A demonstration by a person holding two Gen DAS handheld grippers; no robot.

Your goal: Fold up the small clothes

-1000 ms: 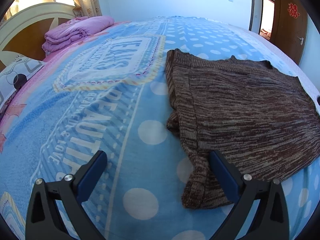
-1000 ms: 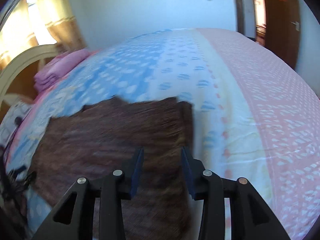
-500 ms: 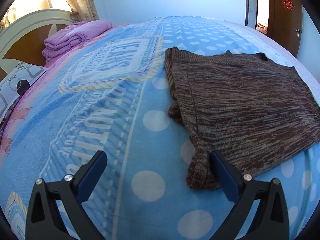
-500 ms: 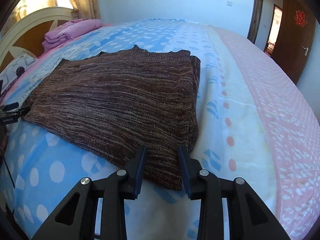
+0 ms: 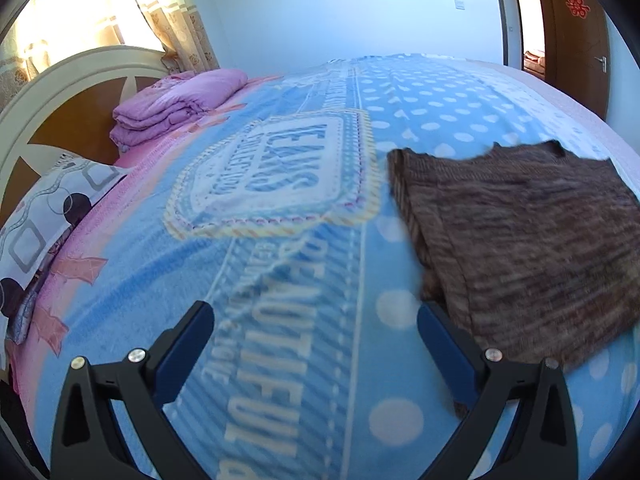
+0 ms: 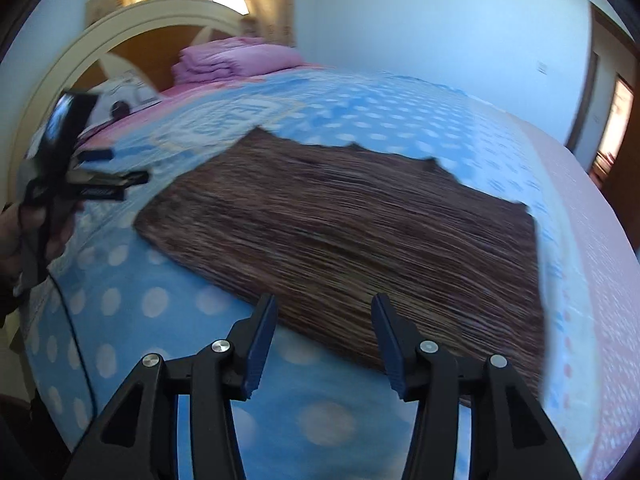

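- Brown knit sweater (image 6: 352,232) lies flat, partly folded, on the bed's blue dotted blanket (image 5: 304,272); you appear to be between folds.
- Right gripper (image 6: 324,344): jaws opening, nothing between them, above the near hem.
- Left gripper (image 5: 316,344): jaws wide apart, empty, beside the sweater's left edge.
- Next, likely: pinch near edge at both corners; lift evenly.

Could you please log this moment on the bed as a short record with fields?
garment: brown knit sweater, lying flat on the blue dotted blanket
left tool: wide open, empty, beside the sweater's edge
right tool: jaws opening, nothing between them, above the sweater's near edge
background: folded pink quilt by the headboard
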